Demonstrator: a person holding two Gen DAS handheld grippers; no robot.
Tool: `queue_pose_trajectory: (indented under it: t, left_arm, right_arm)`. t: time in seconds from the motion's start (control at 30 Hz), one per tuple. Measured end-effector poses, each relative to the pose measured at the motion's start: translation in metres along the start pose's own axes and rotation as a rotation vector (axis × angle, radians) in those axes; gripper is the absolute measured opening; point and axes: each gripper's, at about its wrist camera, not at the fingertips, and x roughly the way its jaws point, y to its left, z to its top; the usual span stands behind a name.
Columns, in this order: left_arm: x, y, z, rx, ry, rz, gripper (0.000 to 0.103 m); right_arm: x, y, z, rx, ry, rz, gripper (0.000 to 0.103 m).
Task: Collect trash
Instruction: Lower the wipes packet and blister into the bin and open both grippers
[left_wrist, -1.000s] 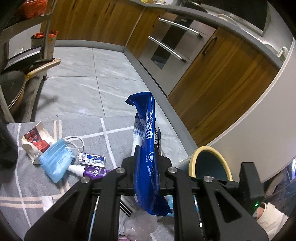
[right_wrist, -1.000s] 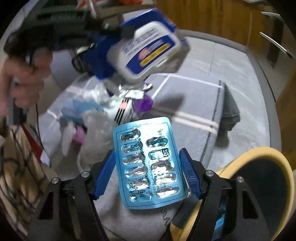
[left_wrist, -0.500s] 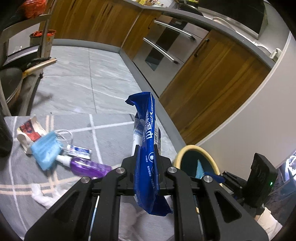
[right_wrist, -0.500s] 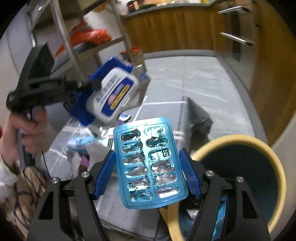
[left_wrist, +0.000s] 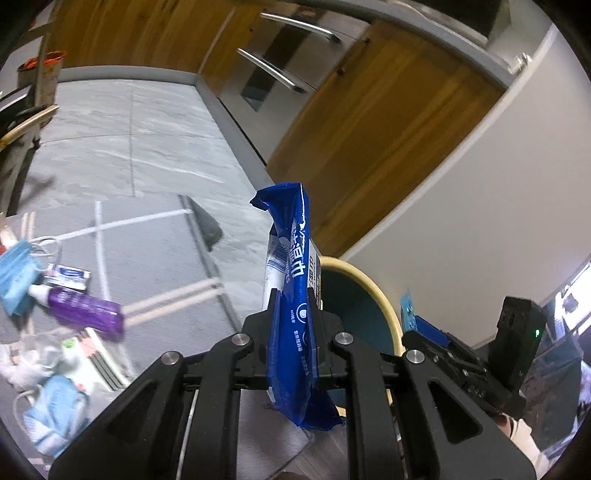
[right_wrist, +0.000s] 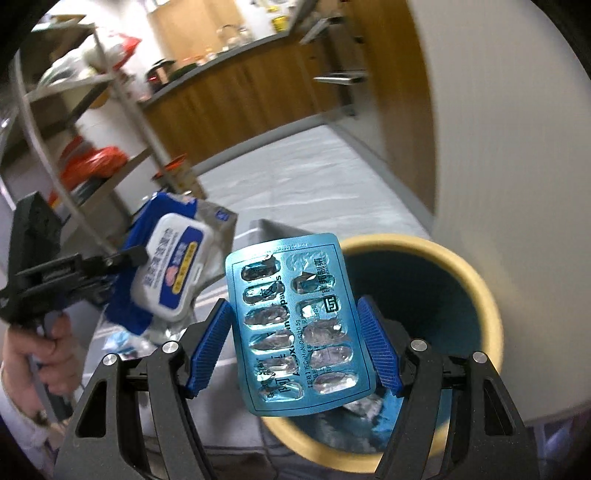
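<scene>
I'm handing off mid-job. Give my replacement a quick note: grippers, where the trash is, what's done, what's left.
Left hand-held gripper: shut on the blue wet-wipes pack, beside the bin.
Right hand-held gripper: shut on the emptied blister pack, held over the bin's mouth.
Done: some trash already lies in the bin.
Left: drop both items, then collect the purple bottle, face masks and wrappers on the rug.

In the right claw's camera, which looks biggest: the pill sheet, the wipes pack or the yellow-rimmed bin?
1. Bin
2. Pill sheet, though it sits nearest the camera, which inflates it
3. Wipes pack
</scene>
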Motion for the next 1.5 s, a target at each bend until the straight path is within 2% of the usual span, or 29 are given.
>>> queue_pose_trajectory:
  t: [0.2,0.43,0.87,0.97,1.03,1.23,1.5]
  left_arm:
    - [0.028,-0.035,-0.014,0.064,0.048,0.004,0.012]
    - [0.058,-0.057,-0.029,0.102,0.080,0.032,0.012]
    - [0.090,-0.066,-0.041,0.135,0.127,0.048,0.014]
    - [0.092,-0.066,-0.040,0.138,0.130,0.050,0.021]
    - [0.089,-0.066,-0.039,0.138,0.123,0.046,0.031]
    - [0.068,-0.065,-0.036,0.145,0.080,0.034,0.050]
    - [0.028,-0.056,-0.030,0.153,0.018,0.064,0.053]
  right_arm:
    - [-0.003,-0.024,-0.006,0.071,0.001,-0.046,0.071]
    - [0.001,-0.038,-0.008,0.128,0.007,-0.067,0.072]
    - [0.012,-0.040,-0.009,0.162,0.032,-0.075,0.072]
    - [0.015,-0.039,-0.009,0.164,0.041,-0.075,0.072]
    - [0.016,-0.039,-0.010,0.161,0.048,-0.079,0.072]
    - [0.019,-0.045,-0.011,0.169,0.058,-0.089,0.072]
    - [0.024,-0.045,-0.012,0.166,0.071,-0.101,0.072]
